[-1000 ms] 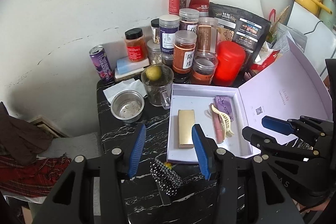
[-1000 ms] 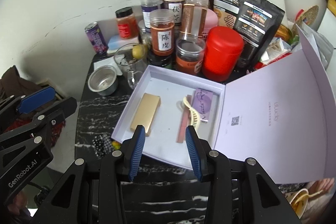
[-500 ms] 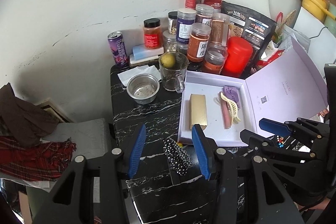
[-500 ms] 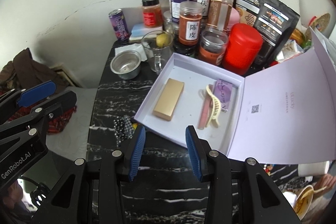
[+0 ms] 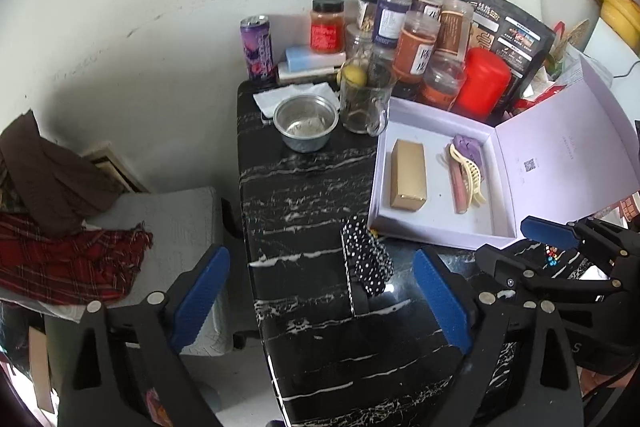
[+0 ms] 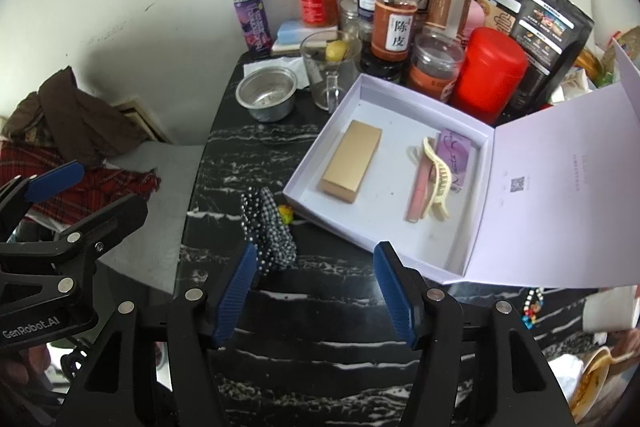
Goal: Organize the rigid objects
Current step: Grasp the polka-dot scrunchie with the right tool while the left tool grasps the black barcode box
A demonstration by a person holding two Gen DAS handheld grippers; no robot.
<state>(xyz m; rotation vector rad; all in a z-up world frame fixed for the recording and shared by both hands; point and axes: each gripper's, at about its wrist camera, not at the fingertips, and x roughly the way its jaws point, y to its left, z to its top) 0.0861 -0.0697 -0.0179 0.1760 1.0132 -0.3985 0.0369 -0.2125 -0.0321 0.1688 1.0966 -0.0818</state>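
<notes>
Both grippers have pulled back from the box, and their jaws have just been opening, with nothing held.

From where I stand, the left gripper point(image 5: 322, 297) is spread wide above the black marble-patterned tabletop point(image 5: 304, 195), its blue pads either side of the black-and-white polka-dot hair clip point(image 5: 366, 261) but clear of it; the right gripper point(image 6: 316, 291) is about half spread over the table edge, empty too. That clip lies on the table just outside the near corner of the open lilac cardboard box point(image 6: 320, 171), its long axis running from the grippers toward the box. Inside the box, the gold rectangular carton point(image 6: 351, 159) and the cream claw clip point(image 6: 437, 177) lie lengthwise, well apart.
</notes>
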